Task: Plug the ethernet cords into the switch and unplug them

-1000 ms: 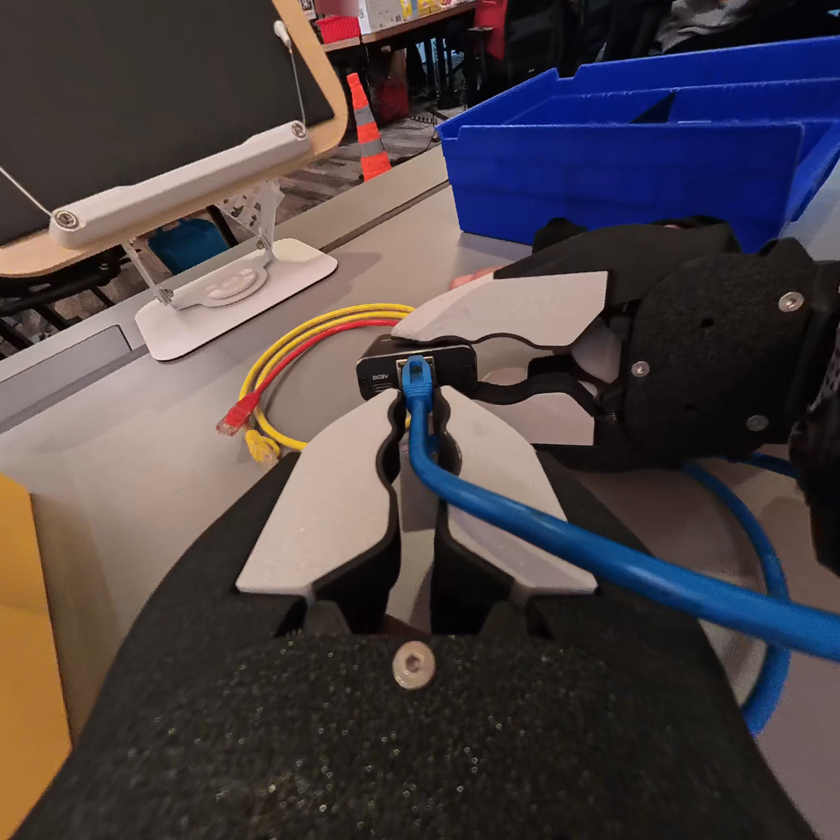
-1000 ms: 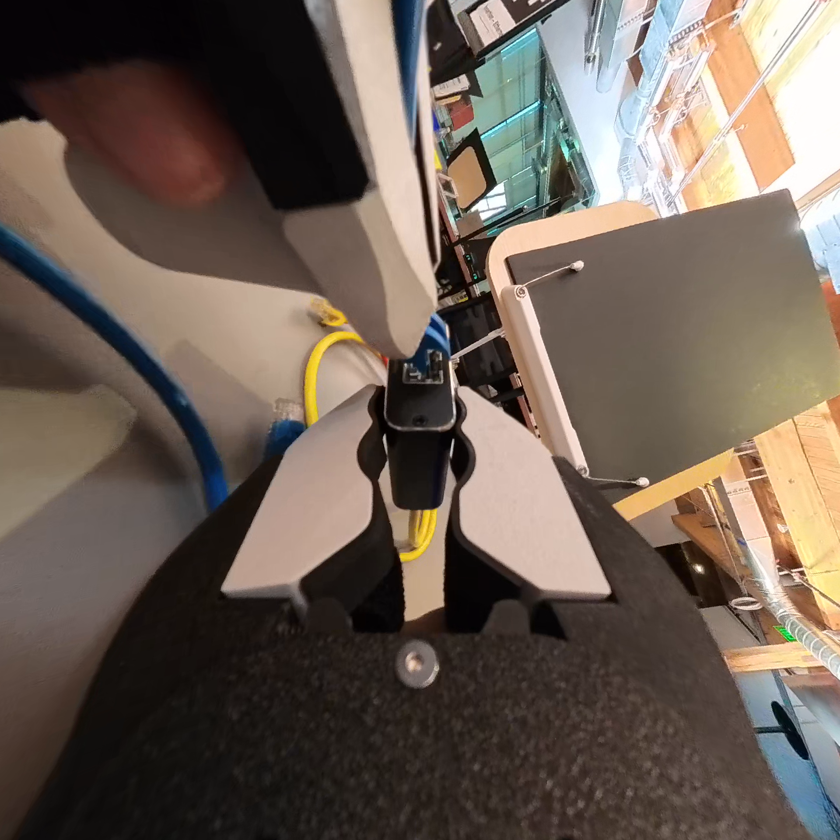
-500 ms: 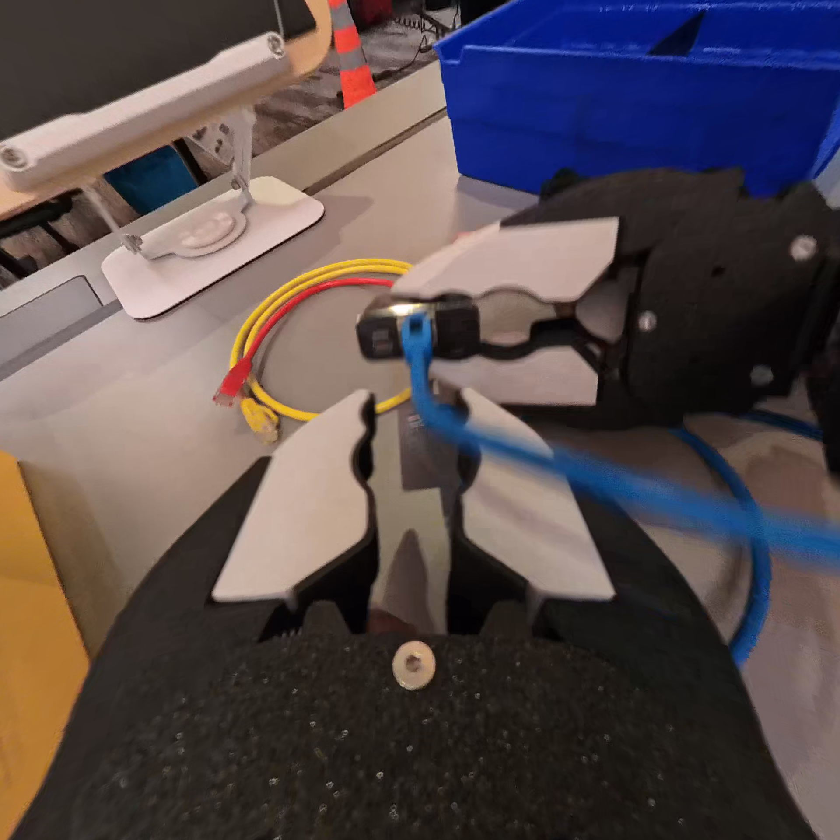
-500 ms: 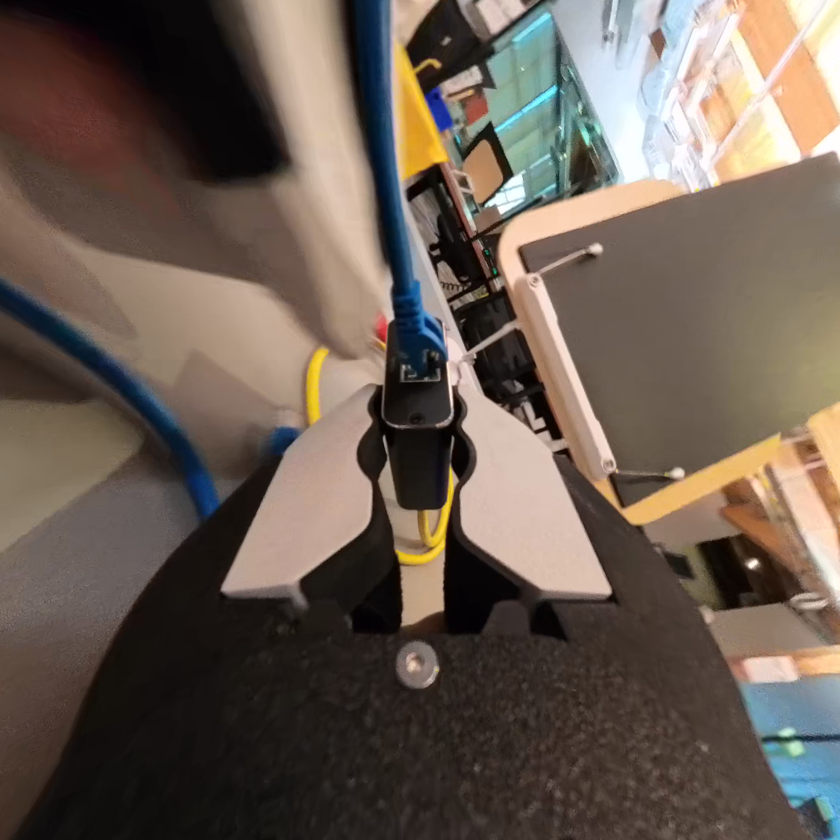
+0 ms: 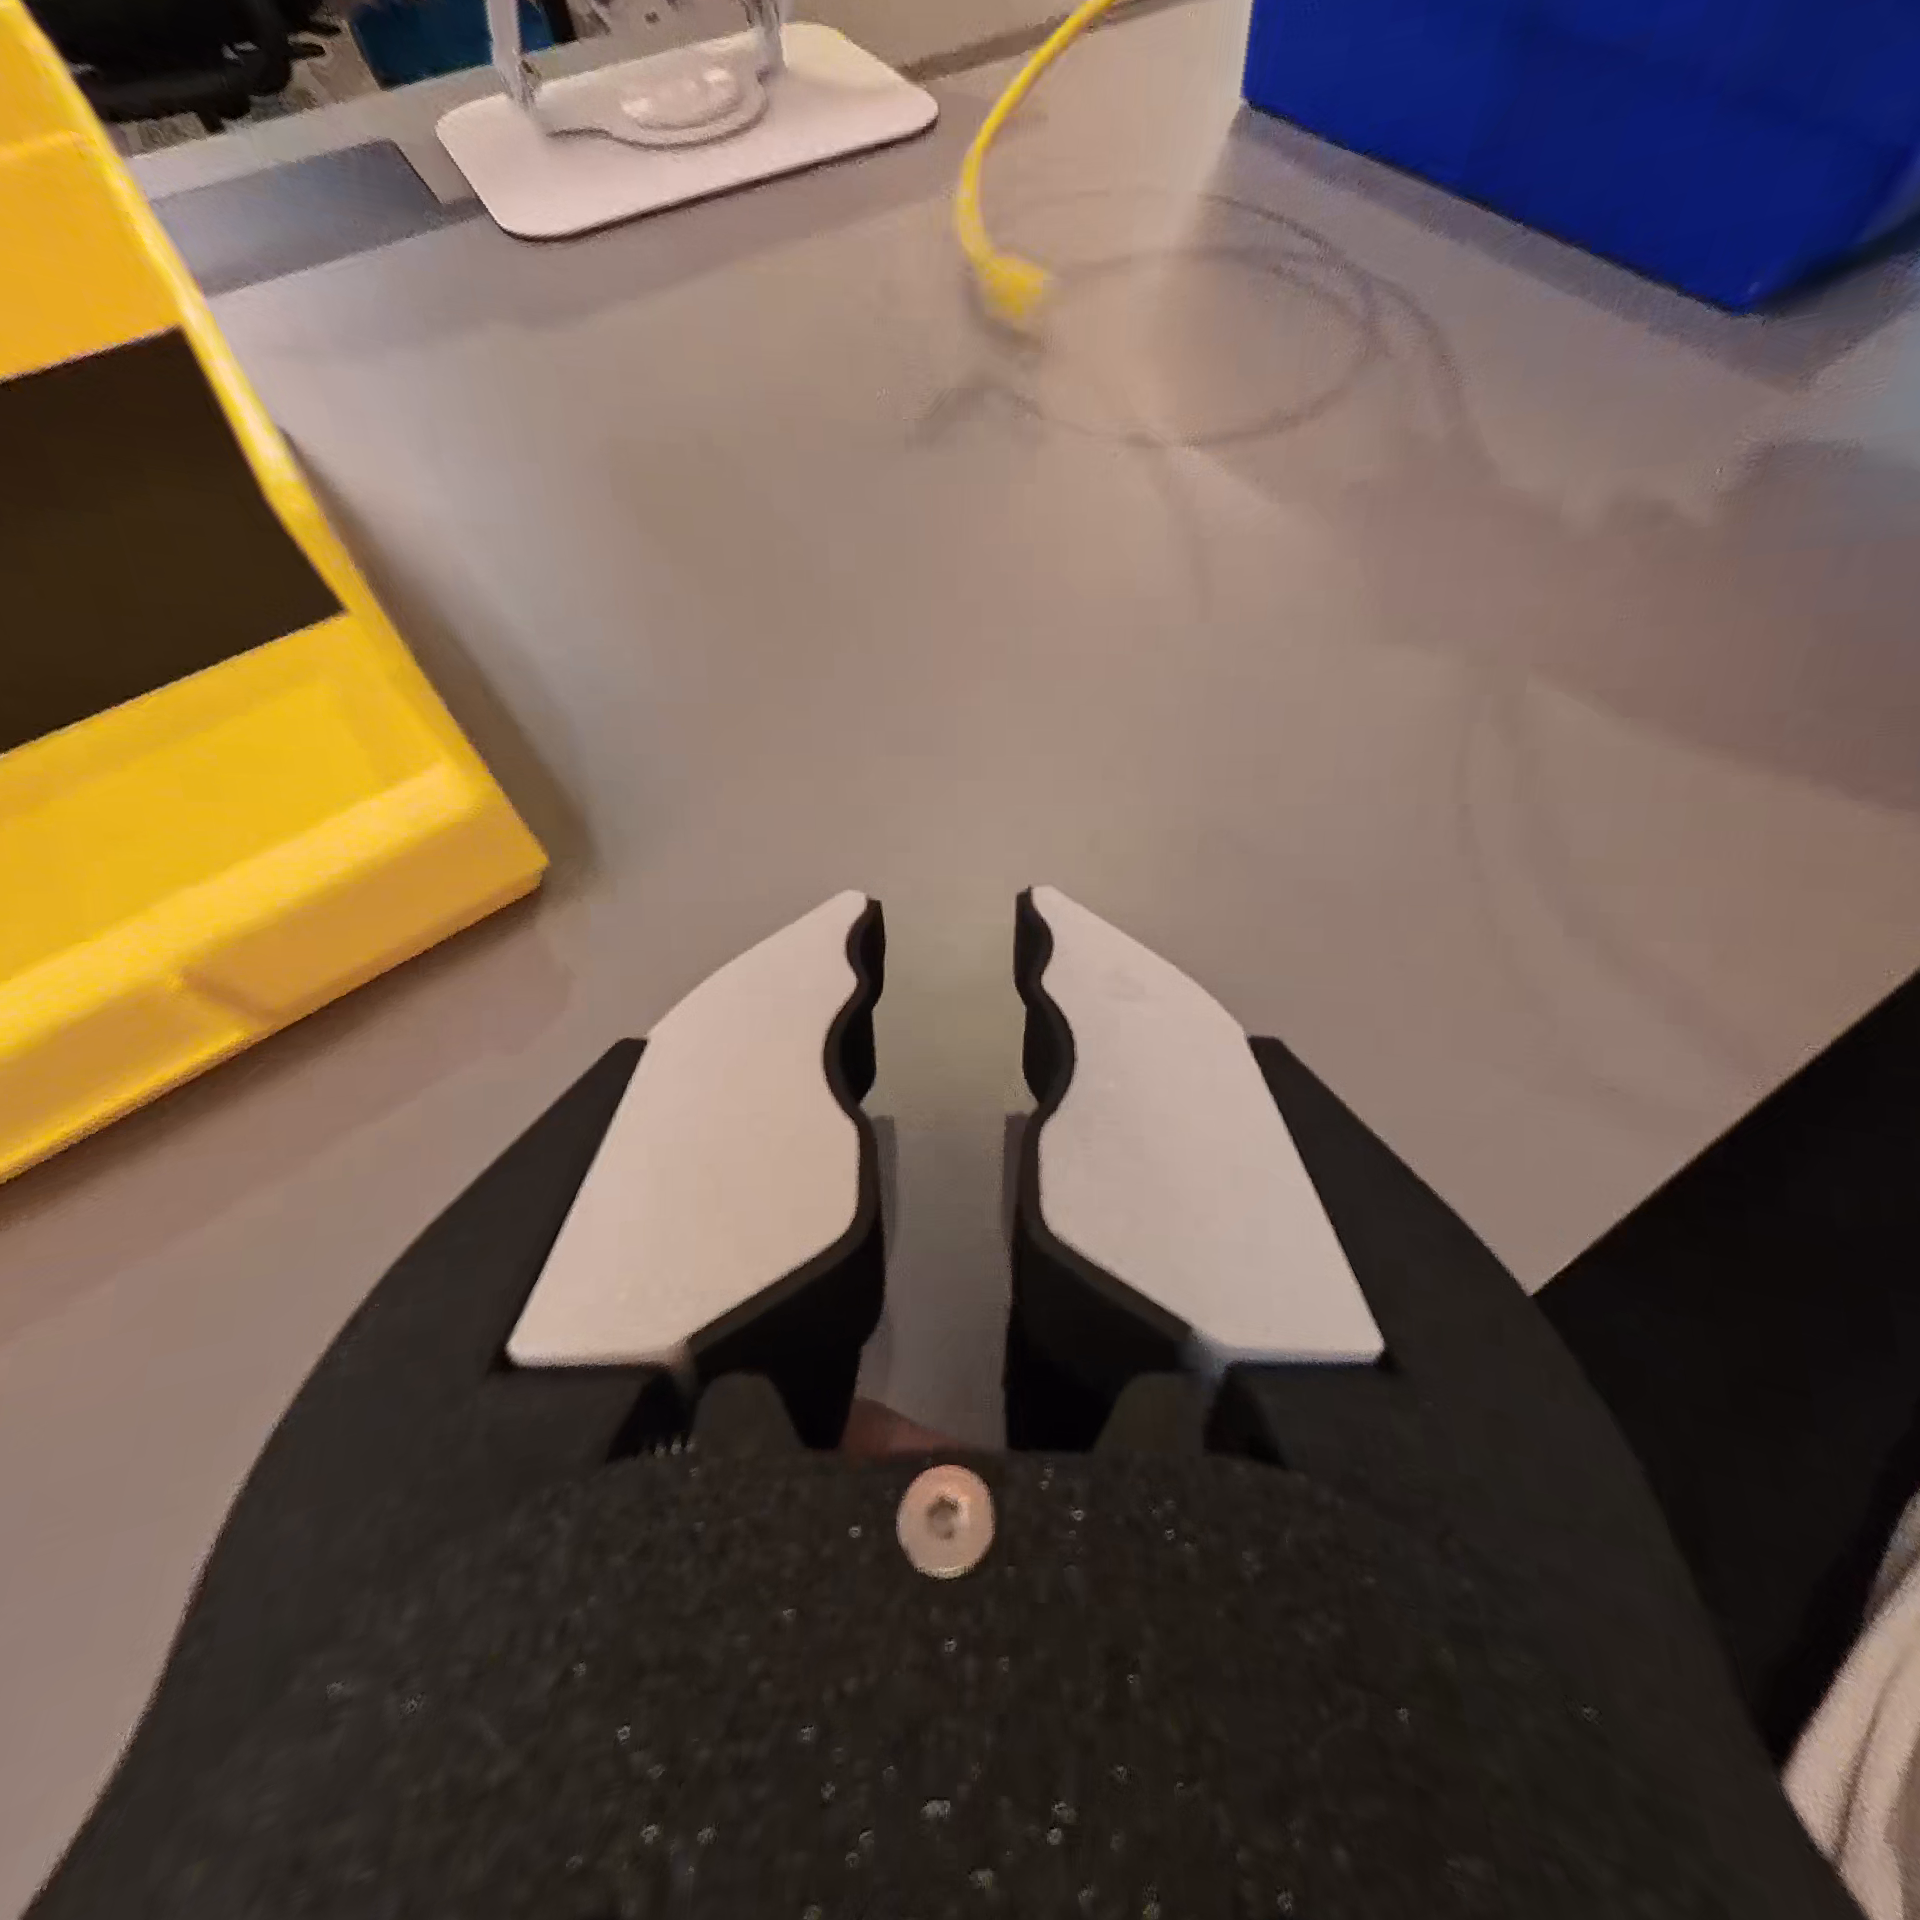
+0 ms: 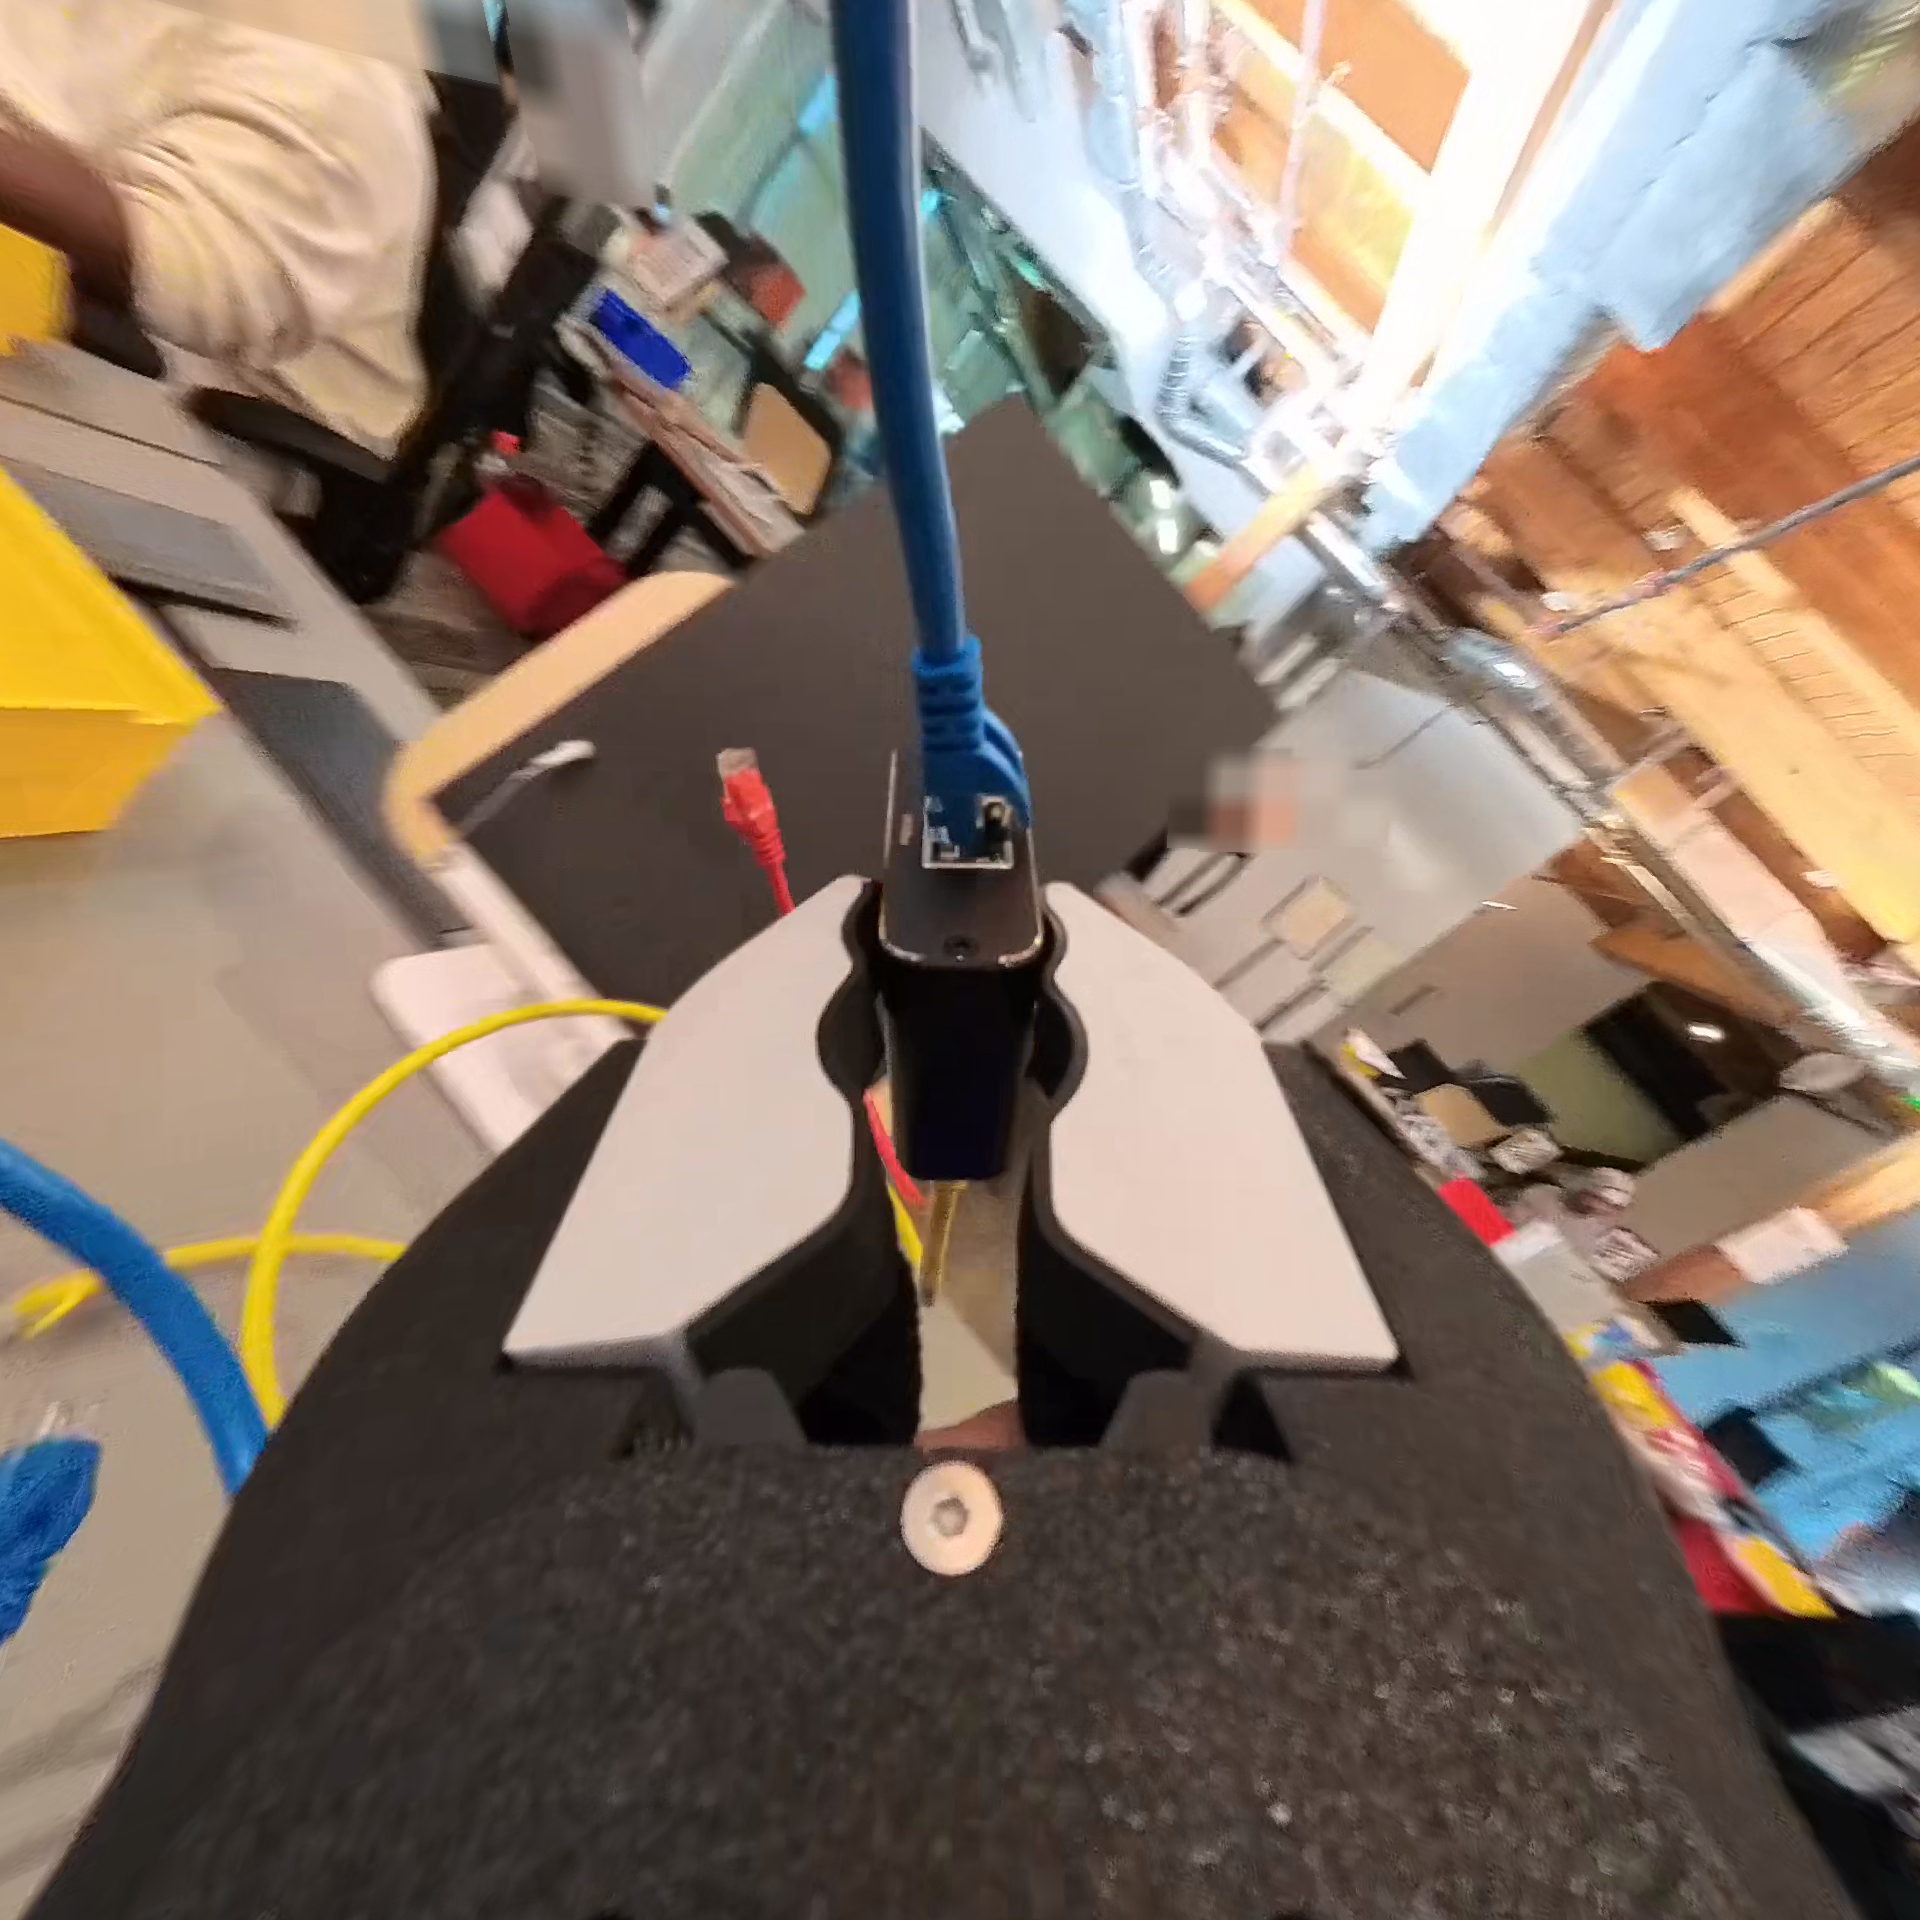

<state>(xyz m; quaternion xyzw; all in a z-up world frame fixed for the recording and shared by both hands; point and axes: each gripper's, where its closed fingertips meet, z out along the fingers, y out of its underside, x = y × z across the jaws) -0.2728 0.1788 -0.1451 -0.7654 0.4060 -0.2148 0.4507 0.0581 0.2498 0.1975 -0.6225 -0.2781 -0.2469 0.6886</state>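
Observation:
My right gripper [image 6: 958, 914] is shut on the small black switch [image 6: 956, 997] and holds it raised above the table. The blue ethernet cord [image 6: 902, 343] is plugged into the switch's port, with its blue plug [image 6: 961, 717] at the top. Its other blue plug [image 6: 36, 1507] lies at the lower left. A red plug [image 6: 750, 805] sticks up beside the switch. The yellow cord [image 6: 343, 1132] loops on the table. My left gripper [image 5: 948, 920] is open and empty, low over bare table. The yellow plug [image 5: 1013, 283] lies far ahead of it.
A yellow bin [image 5: 197, 748] stands left of the left gripper, a blue bin [image 5: 1579, 125] at the far right. A white stand base [image 5: 686, 135] sits at the back, carrying a dark board [image 6: 831, 644]. A person in a light sleeve [image 6: 270, 197] is beyond the grey table [image 5: 1039, 675]. Tip to tip, the grippers are about 50 cm apart.
My left gripper let go of the blue cord, opened, and drew back away from the switch. My right gripper lifted and turned the switch with the blue cord still plugged in.

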